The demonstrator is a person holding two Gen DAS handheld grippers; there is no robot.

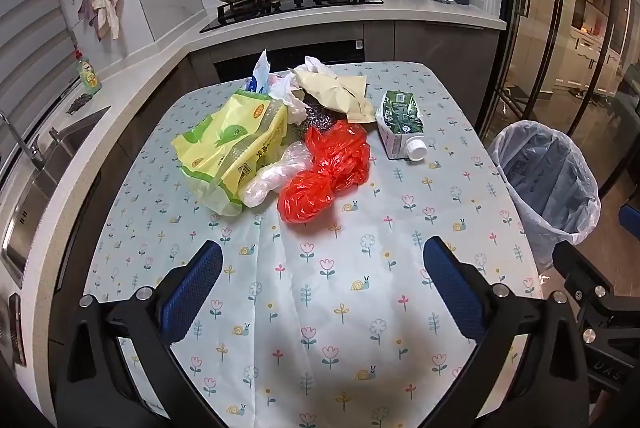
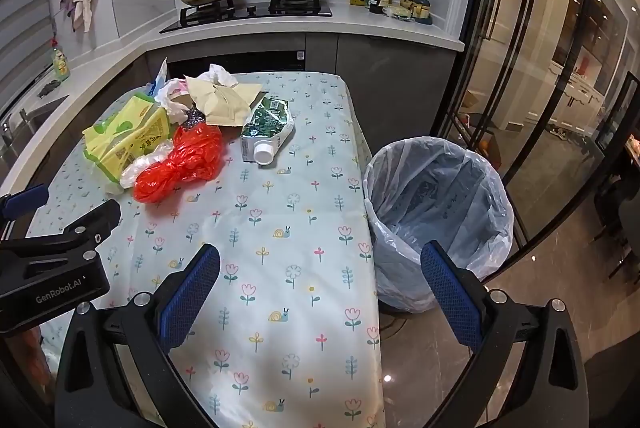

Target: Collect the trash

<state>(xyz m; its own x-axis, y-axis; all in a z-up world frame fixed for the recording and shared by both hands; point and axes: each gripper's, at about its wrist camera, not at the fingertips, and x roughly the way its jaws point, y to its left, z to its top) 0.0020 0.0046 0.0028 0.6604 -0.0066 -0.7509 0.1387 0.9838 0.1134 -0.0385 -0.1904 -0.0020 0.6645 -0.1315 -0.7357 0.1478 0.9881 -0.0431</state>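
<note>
So we've got both grippers hanging over the near end of the table (image 1: 460,156), the one with the flower-and-snail cloth. Our left gripper (image 1: 322,248) has its jaws spread wide with nothing between them, just tablecloth underneath. Same story for our right gripper (image 2: 320,252), released and empty, sitting over the table's right edge with one finger over the cloth and the other out over the trash bin (image 2: 440,196).

The trash is all bunched up at the far-left part of the table, well apart from both grippers. Nearest to us is a crumpled red plastic bag (image 1: 326,170), touching a clear plastic bag (image 1: 272,174) on its left. Left of that lies a yellow-green wrapper (image 1: 232,144). Behind them there's a beige paper envelope (image 1: 336,88) with some white crumpled stuff around it. A green-and-white carton (image 1: 400,124) lies on its side just right of the pile, white cap pointing toward us.

The bin stands on the floor right beside the table, lined with a clear bag.
</note>
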